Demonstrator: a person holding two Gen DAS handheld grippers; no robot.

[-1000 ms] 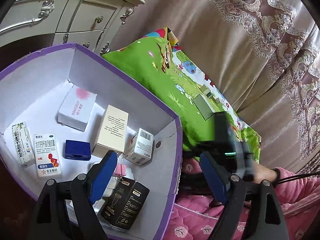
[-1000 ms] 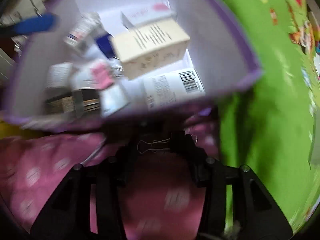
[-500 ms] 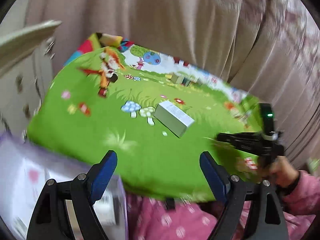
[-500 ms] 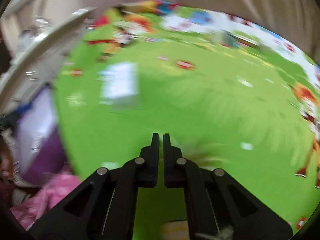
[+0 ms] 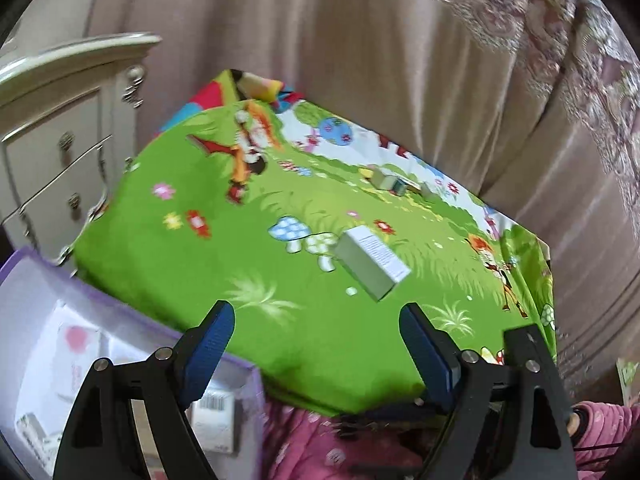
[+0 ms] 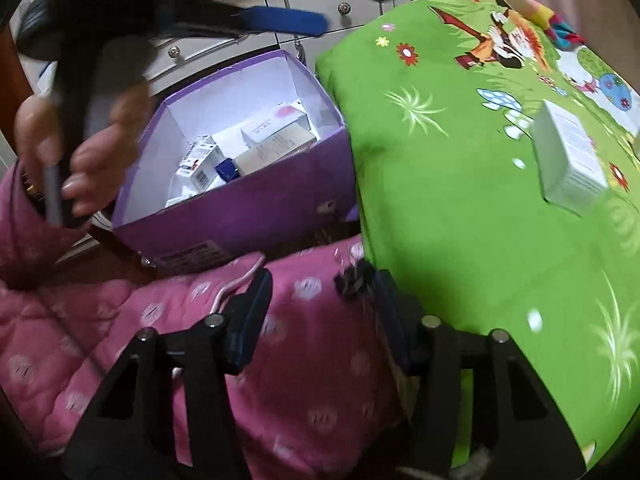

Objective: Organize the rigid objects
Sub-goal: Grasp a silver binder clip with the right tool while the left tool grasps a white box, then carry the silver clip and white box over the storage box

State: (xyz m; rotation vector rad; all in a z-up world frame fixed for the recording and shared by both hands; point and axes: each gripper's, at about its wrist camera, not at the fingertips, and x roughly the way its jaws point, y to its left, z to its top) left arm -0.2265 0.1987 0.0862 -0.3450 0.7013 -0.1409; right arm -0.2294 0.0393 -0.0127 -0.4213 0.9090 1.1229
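Note:
A white carton lies on the green cartoon-print cloth; it also shows in the right wrist view. A purple box with several small cartons inside stands left of the cloth; its corner shows in the left wrist view. My left gripper is open and empty, above the cloth's near edge, short of the white carton. My right gripper is open and empty over the pink quilted fabric. A small dark object sits by its right finger; I cannot tell what it is.
More small boxes lie at the cloth's far edge. A cream dresser stands at the left, a curtain behind. The person's hand holds the left gripper above the purple box.
My right gripper was shut half a second ago and is open now, swung back toward the purple box. My left gripper turned from the box to the cloth and stays open.

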